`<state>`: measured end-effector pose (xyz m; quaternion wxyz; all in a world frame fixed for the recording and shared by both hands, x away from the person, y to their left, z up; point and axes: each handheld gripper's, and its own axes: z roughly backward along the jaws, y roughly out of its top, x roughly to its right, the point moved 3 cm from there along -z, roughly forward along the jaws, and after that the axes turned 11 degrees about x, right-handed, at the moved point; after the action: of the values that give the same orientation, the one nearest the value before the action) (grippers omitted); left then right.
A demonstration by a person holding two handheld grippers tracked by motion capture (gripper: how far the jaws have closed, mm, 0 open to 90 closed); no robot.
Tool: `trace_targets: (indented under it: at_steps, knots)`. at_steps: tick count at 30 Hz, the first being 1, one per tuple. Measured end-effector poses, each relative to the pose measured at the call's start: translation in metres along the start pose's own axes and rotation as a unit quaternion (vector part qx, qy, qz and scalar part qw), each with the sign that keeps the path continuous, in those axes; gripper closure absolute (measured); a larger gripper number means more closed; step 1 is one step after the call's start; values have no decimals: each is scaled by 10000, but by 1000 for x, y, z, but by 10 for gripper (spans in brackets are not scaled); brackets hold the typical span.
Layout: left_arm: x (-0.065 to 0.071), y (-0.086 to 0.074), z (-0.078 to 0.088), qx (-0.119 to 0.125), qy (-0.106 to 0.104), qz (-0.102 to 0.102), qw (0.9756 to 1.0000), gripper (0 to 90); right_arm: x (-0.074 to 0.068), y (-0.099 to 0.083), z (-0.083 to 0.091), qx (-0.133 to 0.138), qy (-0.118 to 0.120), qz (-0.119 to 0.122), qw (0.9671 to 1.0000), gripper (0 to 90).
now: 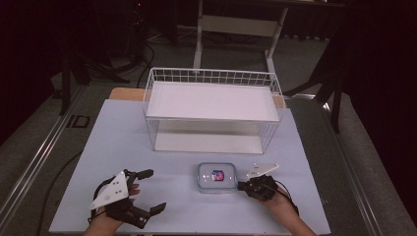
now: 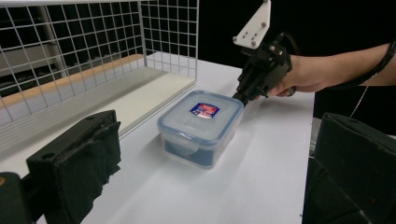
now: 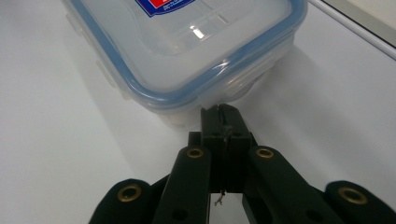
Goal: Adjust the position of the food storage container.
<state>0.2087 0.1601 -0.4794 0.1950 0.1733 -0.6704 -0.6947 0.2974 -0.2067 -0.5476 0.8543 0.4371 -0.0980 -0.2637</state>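
Jaws of the right gripper (image 1: 242, 186) are clenched, tips at the right edge of the container (image 1: 217, 177); left gripper (image 1: 152, 191) stands released, well apart. Left gripper view: clear plastic container (image 2: 201, 126), blue-sealed lid, rounded rectangle, lies flat on the tabletop (image 2: 243, 186) beside the wire basket (image 2: 93, 51). Right gripper view: closed tips (image 3: 223, 122) touch the container's (image 3: 187, 51) side latch.

Table (image 1: 123, 147) front half mostly free: open lane btwn left gripper (image 1: 150, 191) and food box (image 1: 217, 177). Wire basket (image 1: 212, 109) blocks the rear centre; narrow bare strips either side of it. Right gripper (image 1: 242, 186), jaws together, sits at box's right side, closing off approach from there. Box's left and near sides are unobstructed.
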Motion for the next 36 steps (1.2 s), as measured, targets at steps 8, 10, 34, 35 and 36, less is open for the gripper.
trace_targets:
  at_steps: [8, 10, 34, 35, 36]
  knots:
    - [-1, -1, 0, -12, -3, 7, 10000, 14, -5, 10, -18, -9, 84, 111, 9999, 900]
    - [0, -1, 1, 5, -37, 25, 10000, 14, -6, 11, -19, -1, 110, 126, 9999, 900]
    - [-1, -1, 1, -25, -16, 36, 10000, 14, -14, 18, -23, 131, 135, 185, 9997, 868]
    - [-1, -2, 1, -32, -13, 32, 10000, 14, -16, 18, -16, 213, 141, 140, 9996, 829]
    - [-1, -2, 1, -45, -3, 23, 10000, 14, -17, 18, -10, 290, 169, 112, 9994, 770]
